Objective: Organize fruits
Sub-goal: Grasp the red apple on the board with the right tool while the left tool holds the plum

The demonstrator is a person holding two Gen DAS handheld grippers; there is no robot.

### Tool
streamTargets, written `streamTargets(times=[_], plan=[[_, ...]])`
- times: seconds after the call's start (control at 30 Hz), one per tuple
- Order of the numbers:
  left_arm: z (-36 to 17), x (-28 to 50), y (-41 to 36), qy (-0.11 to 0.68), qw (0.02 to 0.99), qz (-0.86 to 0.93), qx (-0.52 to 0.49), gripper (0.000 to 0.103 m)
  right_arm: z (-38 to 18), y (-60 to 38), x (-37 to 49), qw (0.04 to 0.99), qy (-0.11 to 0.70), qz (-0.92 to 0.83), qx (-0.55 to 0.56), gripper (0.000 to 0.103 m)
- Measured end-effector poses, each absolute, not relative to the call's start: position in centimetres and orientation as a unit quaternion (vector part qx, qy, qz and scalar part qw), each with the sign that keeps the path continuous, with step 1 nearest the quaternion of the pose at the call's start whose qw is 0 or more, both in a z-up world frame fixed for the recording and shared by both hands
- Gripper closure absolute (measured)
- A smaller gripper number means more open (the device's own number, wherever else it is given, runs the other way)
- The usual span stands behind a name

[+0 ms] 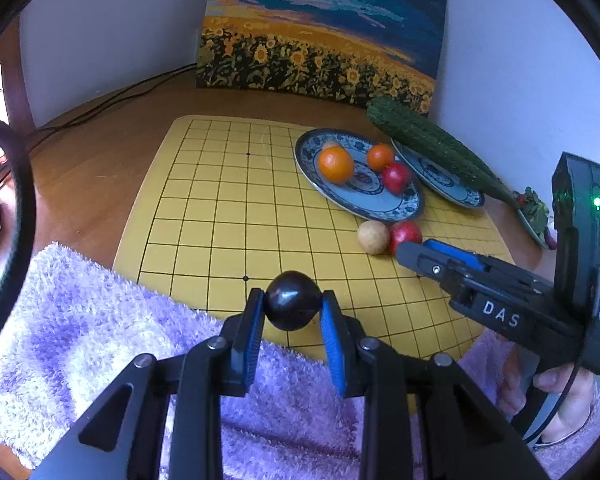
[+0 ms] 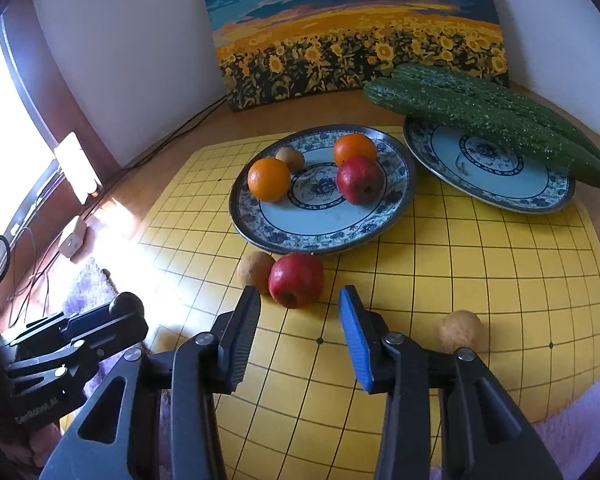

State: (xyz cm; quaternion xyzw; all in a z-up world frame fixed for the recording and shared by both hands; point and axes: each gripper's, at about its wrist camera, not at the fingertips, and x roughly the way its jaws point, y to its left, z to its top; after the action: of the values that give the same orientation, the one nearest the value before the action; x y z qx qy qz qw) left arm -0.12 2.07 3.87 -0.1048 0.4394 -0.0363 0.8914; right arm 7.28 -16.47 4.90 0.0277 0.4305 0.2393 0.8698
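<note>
My left gripper (image 1: 292, 305) is shut on a dark round fruit (image 1: 291, 300), held above the near edge of the yellow grid mat (image 1: 228, 208). My right gripper (image 2: 299, 298) is open. A red apple (image 2: 296, 280) lies on the mat between its fingertips, with a gap on each side. A tan round fruit (image 2: 255, 270) touches the apple's left side. Behind them, a blue patterned plate (image 2: 300, 220) holds two oranges (image 2: 269, 179), a second red apple (image 2: 359, 179) and a small brown fruit (image 2: 290, 158). Another tan fruit (image 2: 460, 330) lies on the mat at the right.
A second patterned plate (image 2: 496, 184) at the right carries long green bumpy gourds (image 2: 480, 112). A sunflower painting (image 2: 356, 36) leans on the back wall. A purple fluffy towel (image 1: 100, 320) covers the near table edge. Cables (image 1: 112, 100) run along the left.
</note>
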Motion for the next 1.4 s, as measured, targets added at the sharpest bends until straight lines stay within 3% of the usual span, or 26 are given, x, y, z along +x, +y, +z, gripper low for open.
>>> streamTargets(times=[0.57, 0.63, 1.4], plan=[[3.6, 0.3, 2.2, 0.442, 0.889, -0.037, -0.112, 0.074, 4.5, -16.0, 8.2, 0.864, 0.431, 0.257, 0.04, 0.066], [3.7, 0.3, 2.2, 0.442, 0.889, -0.038, -0.112, 0.074, 4.5, -15.9, 8.2, 0.865, 0.428, 0.259, 0.037, 0.071], [5.0, 0.6, 1.4, 0.434, 0.893, -0.049, -0.11, 0.074, 5.9, -17.3, 6.4, 0.871, 0.409, 0.267, 0.052, 0.072]])
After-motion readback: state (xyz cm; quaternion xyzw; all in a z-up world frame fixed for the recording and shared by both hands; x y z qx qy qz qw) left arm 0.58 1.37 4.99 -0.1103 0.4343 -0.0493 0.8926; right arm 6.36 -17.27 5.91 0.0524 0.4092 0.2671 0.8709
